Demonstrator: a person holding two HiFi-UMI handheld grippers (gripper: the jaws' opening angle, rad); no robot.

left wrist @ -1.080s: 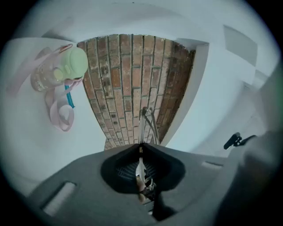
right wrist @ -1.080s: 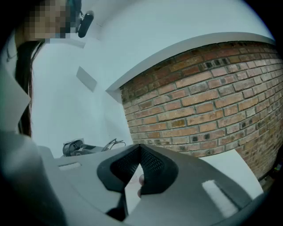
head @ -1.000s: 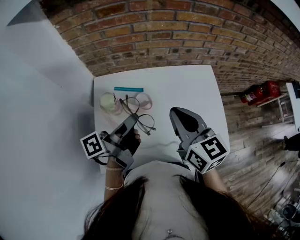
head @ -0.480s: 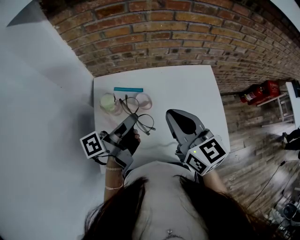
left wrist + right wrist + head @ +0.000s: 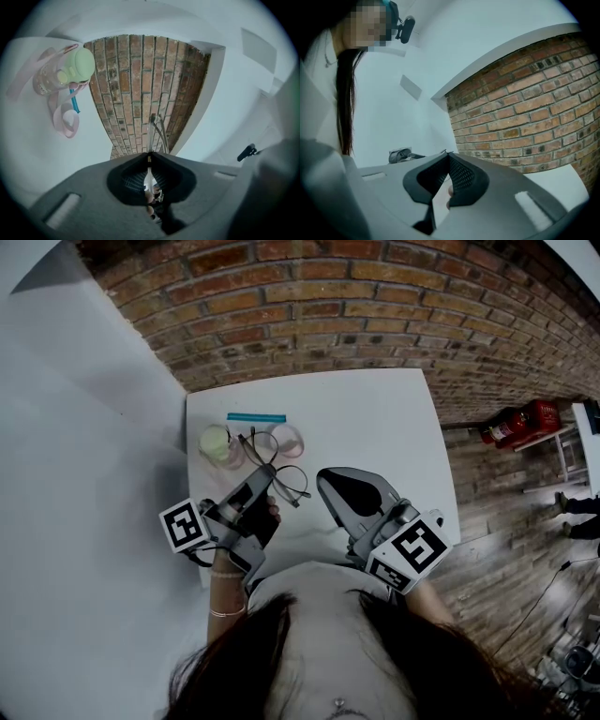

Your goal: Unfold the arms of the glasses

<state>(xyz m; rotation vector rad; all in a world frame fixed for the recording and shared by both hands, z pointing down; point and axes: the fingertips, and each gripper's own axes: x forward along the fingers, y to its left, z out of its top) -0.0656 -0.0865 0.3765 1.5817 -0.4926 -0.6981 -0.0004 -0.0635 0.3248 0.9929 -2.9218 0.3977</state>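
L gripper [image 5: 149,155] is clamped on the glasses [image 5: 151,131]. Its own view shows the jaws pinched together on a thin bit of the wire frame, w/ the rest of the frame sticking out past the tips. No view shows whether the arms are folded or out. In head view the glasses are at the front-left part of the white table [image 5: 375,423]; resting on it or held just above, can't tell. One lens reaches from the L tips toward the person's right. R gripper [image 5: 447,153] sits just right of the glasses and apart from them, jaws closed tip to tip w/ nothing btwn them. Behind the glasses, toward the brick wall [image 5: 375,306], a clear bottle [image 5: 217,442] w/ a pale green lid sits near the table's left edge. Its pink strap [image 5: 291,440] is looped beside it, close to the far lens. A teal stick-shaped item [image 5: 256,417] lies just past the bottle, farther from the glasses. Well right of the glasses and off the table, a red fire extinguisher [image 5: 517,425] lies on the wood floor [image 5: 506,512].
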